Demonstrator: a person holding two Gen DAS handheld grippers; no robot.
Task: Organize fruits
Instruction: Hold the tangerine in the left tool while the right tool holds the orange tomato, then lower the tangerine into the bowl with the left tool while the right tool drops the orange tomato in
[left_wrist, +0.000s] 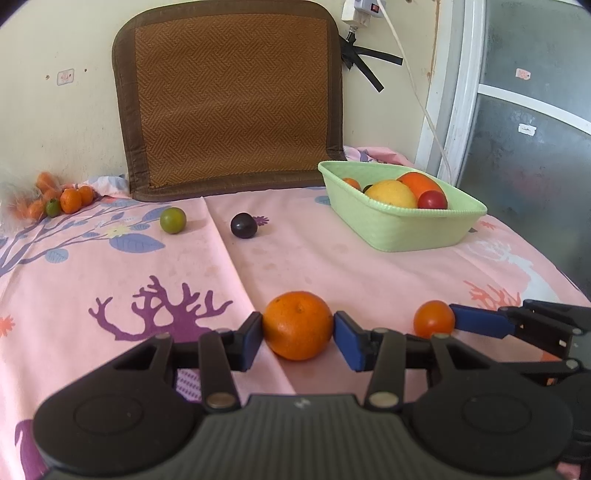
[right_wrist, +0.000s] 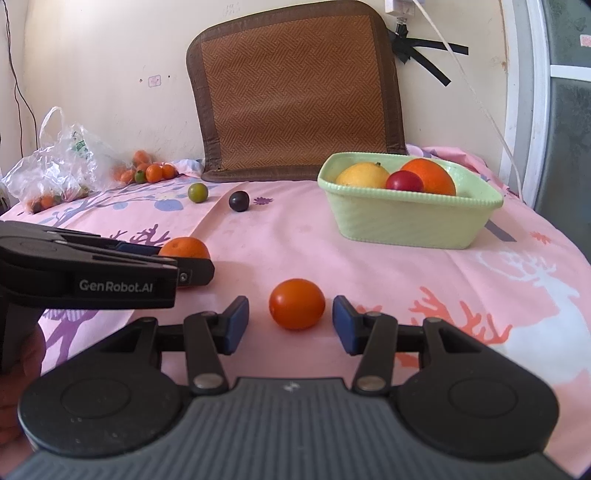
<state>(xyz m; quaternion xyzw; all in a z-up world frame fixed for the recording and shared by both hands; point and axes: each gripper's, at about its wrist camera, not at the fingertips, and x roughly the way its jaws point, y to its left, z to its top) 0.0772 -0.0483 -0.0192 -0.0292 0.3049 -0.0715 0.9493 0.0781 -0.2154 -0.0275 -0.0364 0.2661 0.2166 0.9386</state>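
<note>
Far left of the right wrist view: crumpled clear plastic bag (right_wrist: 55, 162) with small orange and green fruit inside, green print on it unreadable. Just right of it, against the wall, a heap of small oranges (right_wrist: 153, 170) with one green fruit among them. Below, at mid-left, the left gripper (right_wrist: 184, 254) seen side-on, white lettering "GenRobot.AI" legible on its black body. Blue pads touching both sides of a mandarin (left_wrist: 297, 325) in the left wrist view; closed on it, fruit resting on the pink patterned tablecloth (left_wrist: 303, 254). Mandarin round, bright orange, dimpled skin, small stem dot on top.

Upper centre: green lime (right_wrist: 197, 192) and dark plum (right_wrist: 238, 201) lying apart on the cloth, in front of a brown woven mat (right_wrist: 295, 92) leaning on the wall.

Lower centre of the right wrist view: right gripper (right_wrist: 290, 319) spread wide, a small smooth orange-red fruit (right_wrist: 297, 303) sitting between the blue pads (right_wrist: 238, 321), a clear gap on each side, nothing gripped.

Right of centre: pale green ribbed basket (right_wrist: 406, 225) holding a yellow citrus (right_wrist: 362, 175), a red fruit (right_wrist: 404, 181) and a large orange (right_wrist: 432, 175).

Upper right: white power strip (left_wrist: 364, 11) and cable on the wall, no readable marking.
</note>
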